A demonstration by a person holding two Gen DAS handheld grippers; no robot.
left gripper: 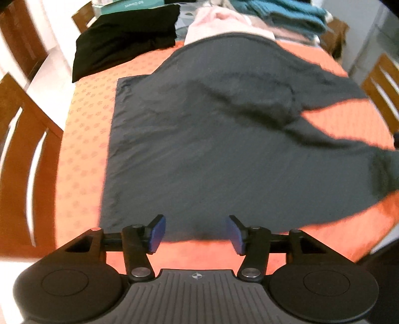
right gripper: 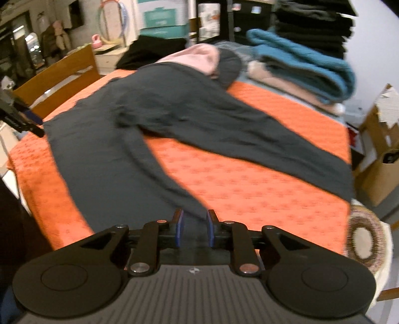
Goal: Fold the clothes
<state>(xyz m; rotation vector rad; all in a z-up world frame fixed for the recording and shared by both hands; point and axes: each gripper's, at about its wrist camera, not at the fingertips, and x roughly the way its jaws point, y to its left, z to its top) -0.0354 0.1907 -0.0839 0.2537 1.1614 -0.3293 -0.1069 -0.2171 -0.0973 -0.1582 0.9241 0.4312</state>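
Note:
A dark grey long-sleeved top point(left gripper: 212, 139) lies flat on the orange tablecloth point(left gripper: 84, 129), its hem toward me and its sleeves spread. My left gripper point(left gripper: 195, 233) hovers open over the near hem edge, with nothing between its blue pads. The same top point(right gripper: 104, 159) shows in the right wrist view, one sleeve point(right gripper: 159, 169) running down to my right gripper point(right gripper: 195, 228). Its jaws stand about half narrowed with the sleeve end and hem corner between them, a gap still showing. The left gripper point(right gripper: 20, 117) appears at the far left.
A folded black garment point(left gripper: 124, 42) and a pink one point(left gripper: 219, 22) lie at the table's far end, beside stacked teal and beige knits point(right gripper: 304, 67). Wooden chairs point(left gripper: 22, 159) flank the table. A cardboard box point(right gripper: 381, 154) and a round woven cushion point(right gripper: 364, 236) sit to the right.

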